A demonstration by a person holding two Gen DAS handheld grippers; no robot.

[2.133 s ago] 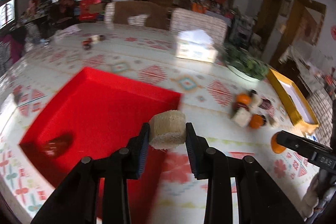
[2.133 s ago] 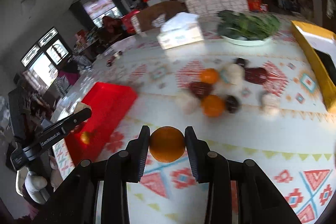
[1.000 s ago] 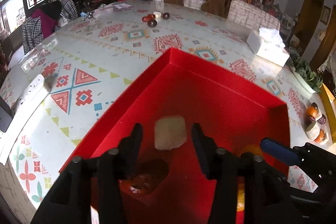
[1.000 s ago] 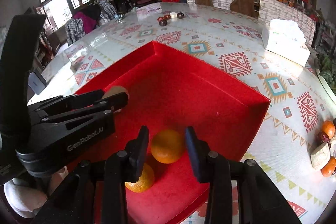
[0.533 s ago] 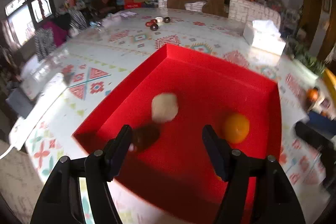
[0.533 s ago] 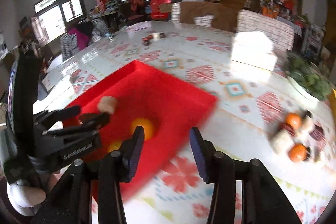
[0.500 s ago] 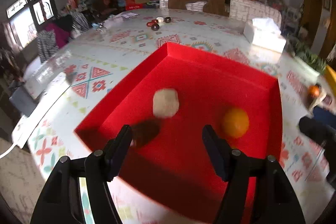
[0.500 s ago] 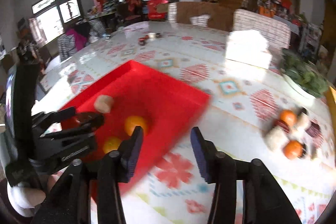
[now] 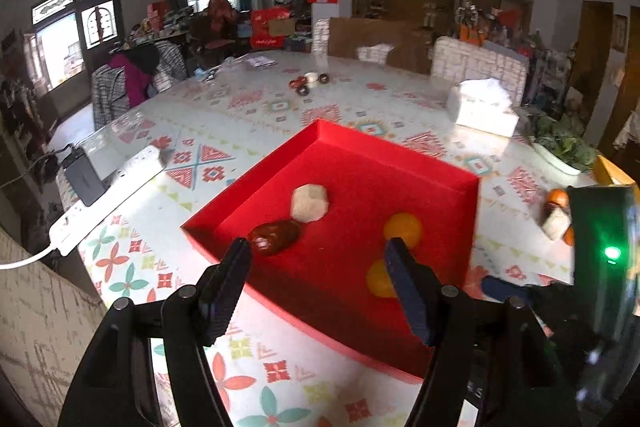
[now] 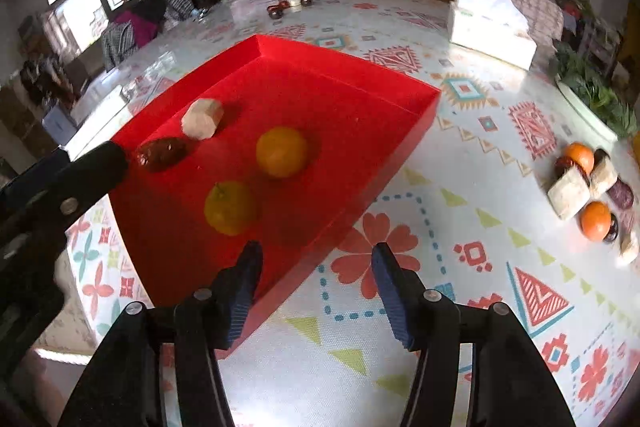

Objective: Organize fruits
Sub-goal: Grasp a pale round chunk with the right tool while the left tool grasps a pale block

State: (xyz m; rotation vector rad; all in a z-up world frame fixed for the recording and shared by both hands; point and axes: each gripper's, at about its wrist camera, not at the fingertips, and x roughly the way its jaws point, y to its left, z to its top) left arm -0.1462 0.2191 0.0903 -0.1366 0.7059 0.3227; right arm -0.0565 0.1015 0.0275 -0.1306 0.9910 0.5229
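Observation:
A red tray [image 9: 408, 159] [image 10: 344, 63] lies on the patterned table. In it are a pale cut chunk [image 9: 310, 203] [image 10: 202, 118], a dark red fruit [image 9: 274, 237] [image 10: 162, 154] and two oranges [image 9: 402, 227] [image 10: 282, 151] [image 10: 229, 207]. My left gripper [image 9: 318, 261] is open and empty above the tray's near edge. My right gripper [image 10: 316, 259] is open and empty over the tray's near right rim. A pile of loose fruit [image 10: 588, 183] [image 9: 557, 211] lies on the table to the right.
A tissue box [image 10: 492, 27] [image 9: 482, 105] and a plate of greens [image 10: 596, 95] [image 9: 560, 147] stand at the back right. A power strip [image 9: 108, 195] lies at the table's left edge. Small dark items [image 9: 308, 83] sit far back. The left gripper's arm [image 10: 60, 187] shows at the right view's left.
Both grippers let go of their fruit in the tray, the chunk from the left, an orange from the right. Both have opened and pulled back and up from the tray.

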